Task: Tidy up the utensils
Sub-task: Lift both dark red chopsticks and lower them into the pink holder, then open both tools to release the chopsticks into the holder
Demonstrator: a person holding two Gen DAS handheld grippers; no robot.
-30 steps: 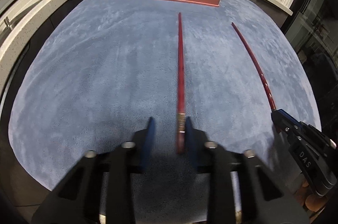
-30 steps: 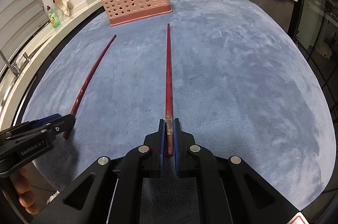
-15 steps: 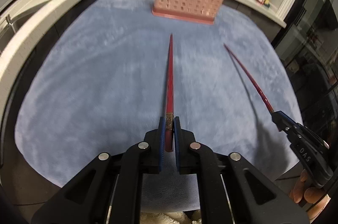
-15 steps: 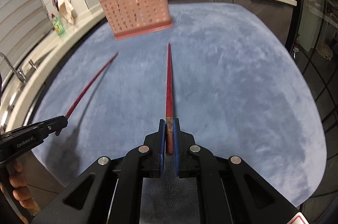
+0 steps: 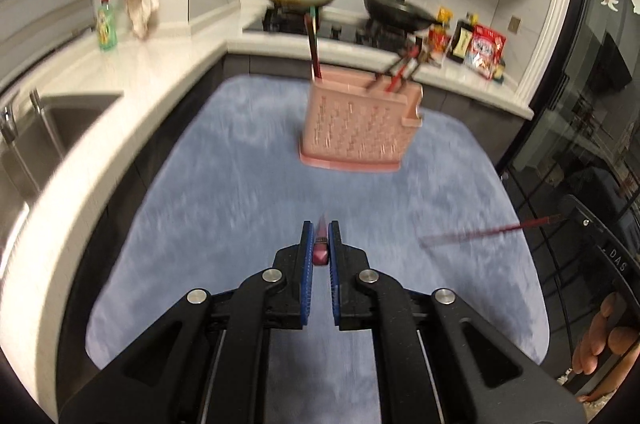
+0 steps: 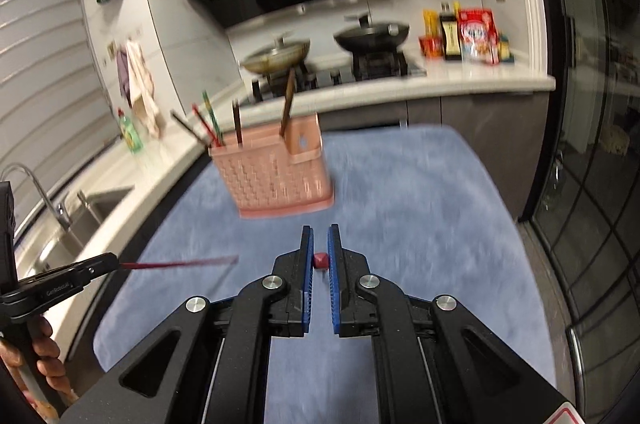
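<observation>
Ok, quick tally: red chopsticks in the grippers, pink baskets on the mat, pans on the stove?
Red chopsticks: 2, one in the left gripper, one in the right gripper
Pink basket: 1
Pans: 2
Total: 5

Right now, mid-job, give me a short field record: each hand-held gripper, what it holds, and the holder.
left hand-held gripper: shut on the left chopstick, a red one
right hand-held gripper: shut on the right chopstick, also red
chopsticks: both off the blue mat
pink holder: upright at the mat's far end, several utensils standing in it
mat between grippers and holder: bare
image: motion-blurred
</observation>
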